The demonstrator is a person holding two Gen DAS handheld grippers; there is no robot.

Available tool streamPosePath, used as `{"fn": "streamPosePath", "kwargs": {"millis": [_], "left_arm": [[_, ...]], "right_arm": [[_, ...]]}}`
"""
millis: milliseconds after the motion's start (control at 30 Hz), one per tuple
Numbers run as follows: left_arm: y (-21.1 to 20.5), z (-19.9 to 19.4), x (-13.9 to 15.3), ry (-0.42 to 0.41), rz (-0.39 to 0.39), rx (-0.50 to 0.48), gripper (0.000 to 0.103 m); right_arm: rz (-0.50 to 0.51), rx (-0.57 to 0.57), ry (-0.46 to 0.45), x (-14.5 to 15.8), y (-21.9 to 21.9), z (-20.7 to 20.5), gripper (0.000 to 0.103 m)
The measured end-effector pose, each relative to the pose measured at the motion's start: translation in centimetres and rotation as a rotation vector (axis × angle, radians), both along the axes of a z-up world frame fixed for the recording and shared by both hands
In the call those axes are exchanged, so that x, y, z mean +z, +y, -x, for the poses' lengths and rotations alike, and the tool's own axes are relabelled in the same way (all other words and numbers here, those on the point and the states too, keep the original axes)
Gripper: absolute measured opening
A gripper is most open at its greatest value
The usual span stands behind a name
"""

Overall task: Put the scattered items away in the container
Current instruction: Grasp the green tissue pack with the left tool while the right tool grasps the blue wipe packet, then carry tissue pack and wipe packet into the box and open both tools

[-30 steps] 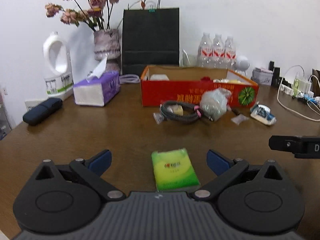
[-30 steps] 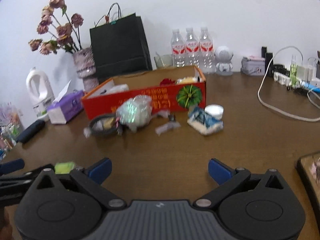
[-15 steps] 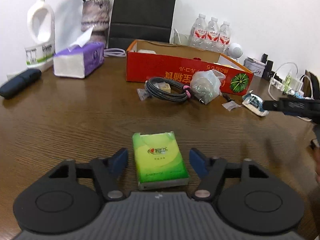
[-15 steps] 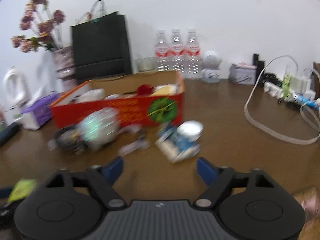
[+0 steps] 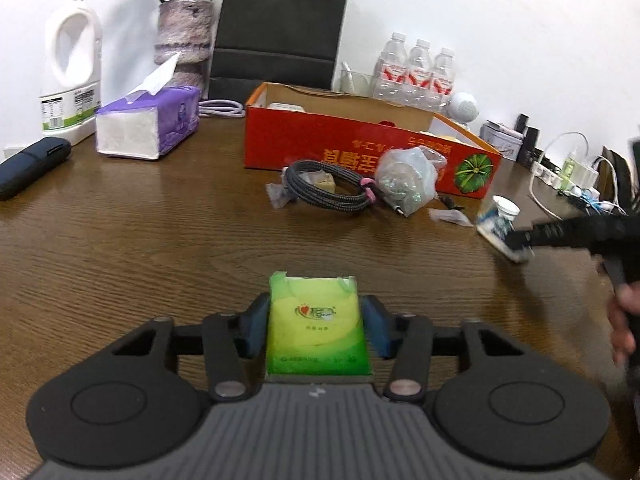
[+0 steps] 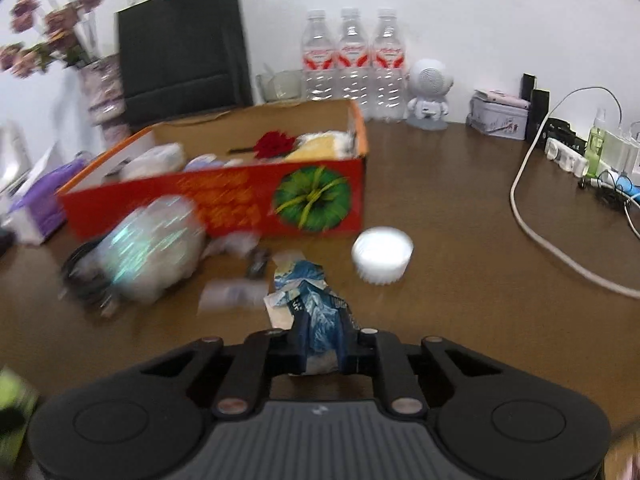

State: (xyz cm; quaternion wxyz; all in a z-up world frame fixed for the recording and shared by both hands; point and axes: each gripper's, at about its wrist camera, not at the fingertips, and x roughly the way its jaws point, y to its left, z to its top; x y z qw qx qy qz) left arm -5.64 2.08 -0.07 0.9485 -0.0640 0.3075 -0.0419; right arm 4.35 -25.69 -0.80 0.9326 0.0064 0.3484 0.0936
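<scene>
A green tissue pack (image 5: 316, 324) lies on the brown table, and my left gripper (image 5: 316, 326) is shut on it, blue pads against both long sides. My right gripper (image 6: 322, 344) has its jaws closing tight on a crumpled blue and white packet (image 6: 316, 316), with the pads squeezing it. In the left wrist view that gripper appears blurred at the far right. The red cardboard box (image 5: 360, 148) (image 6: 224, 200) stands behind with several items inside. In front of it lie a coiled black cable (image 5: 320, 192), a clear plastic bag (image 5: 408, 184) (image 6: 152, 248), a small sachet (image 6: 232, 296) and a white cap (image 6: 382, 254).
A purple tissue box (image 5: 148, 124), a white jug (image 5: 72, 68), a dark case (image 5: 32, 160), a vase (image 5: 184, 36) and a black paper bag (image 5: 280, 24) stand at the left and back. Water bottles (image 6: 352, 60), a white figurine (image 6: 428, 92), a tin (image 6: 500, 118) and a white cable (image 6: 532, 216) fill the right.
My left gripper slid forward around the green pack and closed on it. My right gripper moved forward to the blue and white packet and shut on it.
</scene>
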Motion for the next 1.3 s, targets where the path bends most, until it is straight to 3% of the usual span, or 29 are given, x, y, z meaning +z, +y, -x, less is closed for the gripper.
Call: {"fn": "streamPosePath", "kwargs": {"millis": [200, 233, 300, 433, 533, 667, 733, 867, 967, 1100, 1200, 1300], "left_arm": [[-0.3, -0.1, -0.1, 0.001, -0.002, -0.024, 0.066], [-0.3, -0.1, -0.1, 0.002, -0.002, -0.024, 0.066], [-0.3, -0.1, -0.1, 0.001, 0.0, -0.02, 0.065], [0.0, 0.2, -0.1, -0.007, 0.007, -0.005, 0.046], [0.3, 0.5, -0.2, -0.013, 0.029, 0.0, 0.045], [0.3, 0.6, -0.1, -0.018, 0.026, 0.009, 0.044], [0.3, 0.5, 0.0, -0.02, 0.019, 0.02, 0.044], [0.5, 0.1, 0.2, -0.021, 0.004, 0.034, 0.044], [1.1, -0.8, 1.6, -0.036, 0.033, 0.032, 0.044], [1.1, -4.2, 6.0, -0.153, 0.027, -0.046, 0.044], [0.6, -9.7, 9.0, -0.187, 0.027, -0.079, 0.044], [-0.7, -17.1, 11.6, -0.184, 0.049, -0.083, 0.044]], "right_arm": [[-0.056, 0.091, 0.03, 0.8, 1.0, 7.8, 0.018], [-0.066, 0.111, 0.024, 1.2, 1.3, 8.7, 0.024], [-0.048, 0.149, -0.02, 2.1, 1.8, 9.9, 0.027], [-0.026, 0.208, -0.053, 2.4, 2.4, 9.9, 0.03], [0.009, 0.217, -0.016, 1.3, 3.0, 8.8, 0.028], [0.04, 0.216, -0.001, 0.5, 3.3, 8.3, 0.018], [0.024, 0.213, 0.007, 0.7, 3.1, 8.1, 0.011], [-0.039, 0.193, -0.018, 2.2, 1.6, 7.8, 0.008], [-0.081, 0.174, -0.054, 4.3, 0.2, 6.9, 0.008], [-0.123, 0.171, -0.128, 7.8, -0.8, 4.0, 0.009], [-0.147, 0.174, -0.196, 11.2, -0.9, -0.8, 0.009], [-0.204, 0.168, -0.173, 13.9, -0.2, -7.8, 0.009]]}}
